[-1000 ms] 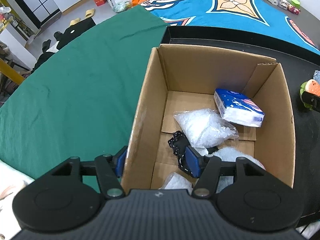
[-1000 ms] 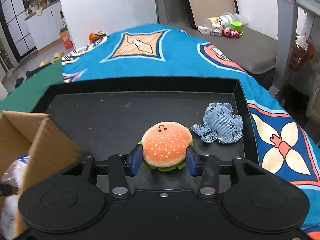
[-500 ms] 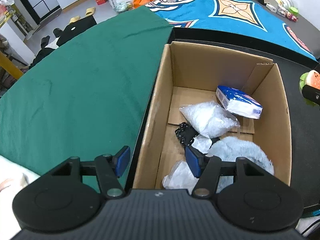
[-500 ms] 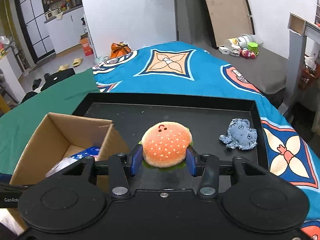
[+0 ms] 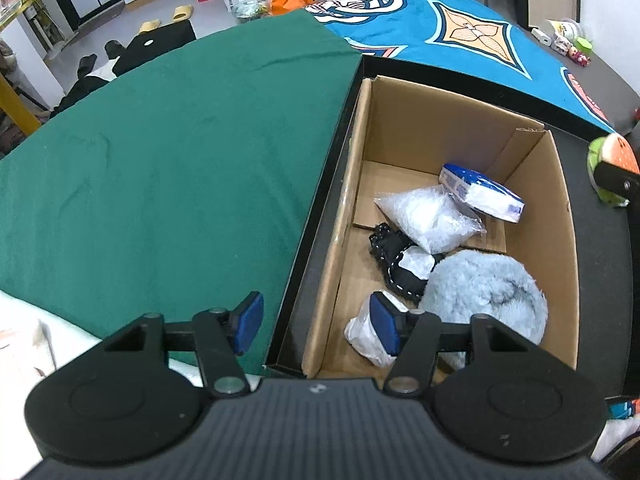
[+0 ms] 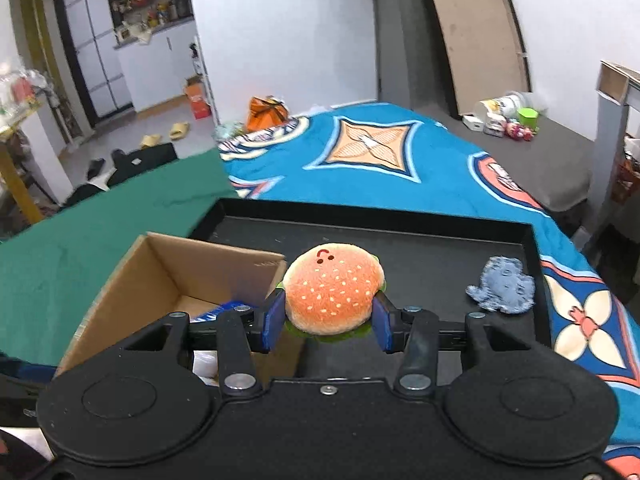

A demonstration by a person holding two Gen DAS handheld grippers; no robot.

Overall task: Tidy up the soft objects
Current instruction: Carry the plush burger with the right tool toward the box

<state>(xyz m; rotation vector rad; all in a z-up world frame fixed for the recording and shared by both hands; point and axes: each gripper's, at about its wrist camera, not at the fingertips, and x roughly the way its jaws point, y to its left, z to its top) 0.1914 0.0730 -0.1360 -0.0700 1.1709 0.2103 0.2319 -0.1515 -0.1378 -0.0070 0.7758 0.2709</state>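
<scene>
My right gripper (image 6: 326,322) is shut on an orange burger plush (image 6: 332,288), held in the air over the black tray (image 6: 420,240) beside the cardboard box's (image 6: 132,280) right wall. The plush (image 5: 612,152) also shows at the left wrist view's right edge. The open box (image 5: 348,208) holds a tissue pack (image 5: 480,196), a bubble bag (image 5: 428,216), a black item (image 5: 394,256), a fluffy pale-blue piece (image 5: 484,288) and a white bag (image 5: 366,332). My left gripper (image 5: 316,322) hangs above the box's near left corner. Its jaws are closing and the pads touch nothing.
A blue denim plush (image 6: 502,286) lies at the tray's right side. A green cloth (image 5: 180,160) covers the surface left of the tray, and a blue patterned blanket (image 6: 380,168) spreads behind it. Small toys (image 6: 504,122) sit far back right.
My right gripper has lifted the burger plush off the tray and carried it left to the box. My left gripper has drifted left, out from over the box's contents.
</scene>
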